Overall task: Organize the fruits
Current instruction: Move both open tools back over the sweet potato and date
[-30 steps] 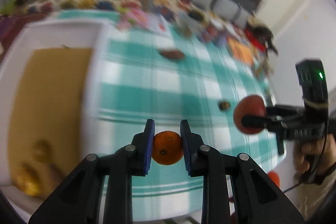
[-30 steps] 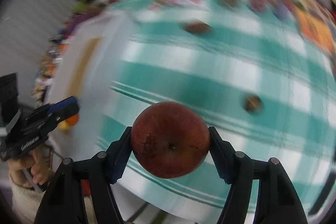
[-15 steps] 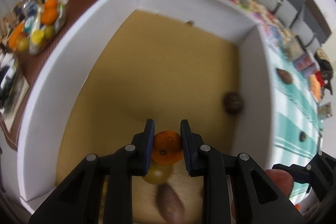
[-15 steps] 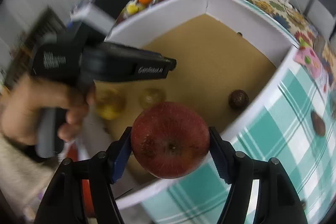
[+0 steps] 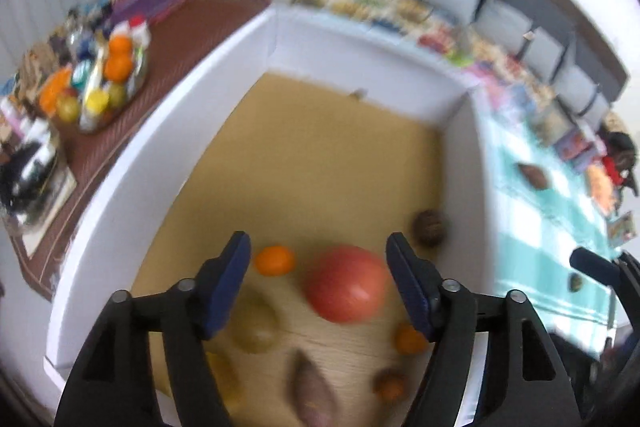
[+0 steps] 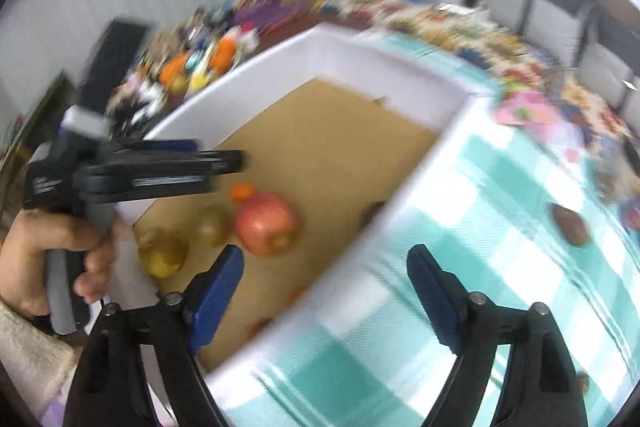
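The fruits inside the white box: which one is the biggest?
The red apple, lying near the middle of the box floor. It is clearly larger than the small orange beside it and the yellowish fruits.

The right gripper (image 6: 324, 291) has its jaws wide apart and holds nothing. Below it runs the white wall of the box (image 6: 404, 187), with the green checked cloth (image 6: 500, 235) on the right side. Inside the box, on the brown floor, lie a red apple (image 6: 266, 223), a small orange (image 6: 242, 191) just behind it and two yellowish fruits (image 6: 164, 253) (blurred). The left gripper (image 6: 236, 161) reaches over the box from the left, held by a hand (image 6: 52, 251); its jaws cannot be judged. A dark fruit (image 6: 570, 225) lies on the cloth.
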Motion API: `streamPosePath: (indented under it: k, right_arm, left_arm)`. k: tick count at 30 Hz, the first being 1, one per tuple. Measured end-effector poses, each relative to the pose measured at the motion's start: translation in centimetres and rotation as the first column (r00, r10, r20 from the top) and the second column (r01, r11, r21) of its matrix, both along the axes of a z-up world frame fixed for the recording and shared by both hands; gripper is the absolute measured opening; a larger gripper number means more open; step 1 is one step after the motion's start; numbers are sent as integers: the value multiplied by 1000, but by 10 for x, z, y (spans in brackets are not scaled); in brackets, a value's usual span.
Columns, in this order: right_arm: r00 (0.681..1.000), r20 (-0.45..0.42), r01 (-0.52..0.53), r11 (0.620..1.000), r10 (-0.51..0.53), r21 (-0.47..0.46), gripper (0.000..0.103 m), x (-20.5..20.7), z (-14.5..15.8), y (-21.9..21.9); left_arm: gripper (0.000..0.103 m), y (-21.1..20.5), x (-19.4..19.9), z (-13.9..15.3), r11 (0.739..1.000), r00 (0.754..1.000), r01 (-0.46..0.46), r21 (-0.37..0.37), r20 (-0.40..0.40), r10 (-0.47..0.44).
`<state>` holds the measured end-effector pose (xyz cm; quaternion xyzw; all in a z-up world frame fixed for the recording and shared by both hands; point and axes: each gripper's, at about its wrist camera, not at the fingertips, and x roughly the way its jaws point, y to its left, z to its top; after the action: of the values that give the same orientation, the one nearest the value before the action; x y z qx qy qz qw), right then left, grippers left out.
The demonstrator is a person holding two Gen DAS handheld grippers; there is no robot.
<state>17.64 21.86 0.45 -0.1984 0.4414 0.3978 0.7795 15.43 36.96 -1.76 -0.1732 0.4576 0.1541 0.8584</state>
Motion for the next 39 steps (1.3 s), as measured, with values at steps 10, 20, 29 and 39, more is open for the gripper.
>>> streamPosePath:
  k: [10, 20, 29, 39]
  right_arm:
    - [919, 118, 375, 927, -375, 24, 87, -9, -18, -247]
    - [697, 151, 706, 707, -701, 24, 87, -35, -86, -427]
    - [664, 166, 736, 676, -729, 26, 87, 7, -106, -444]
    - [679, 148, 727, 686, -719, 1, 95, 44, -123, -441]
  left_arm:
    - [82, -224, -26, 4, 930, 918, 368, 14, 152, -366]
    - [82, -375, -9, -111, 839, 840, 540, 68, 15, -542]
    - [82, -377, 45, -128, 868, 875, 476, 143, 20, -484]
    - [102, -381, 93, -137, 848, 862, 499, 180, 2, -507]
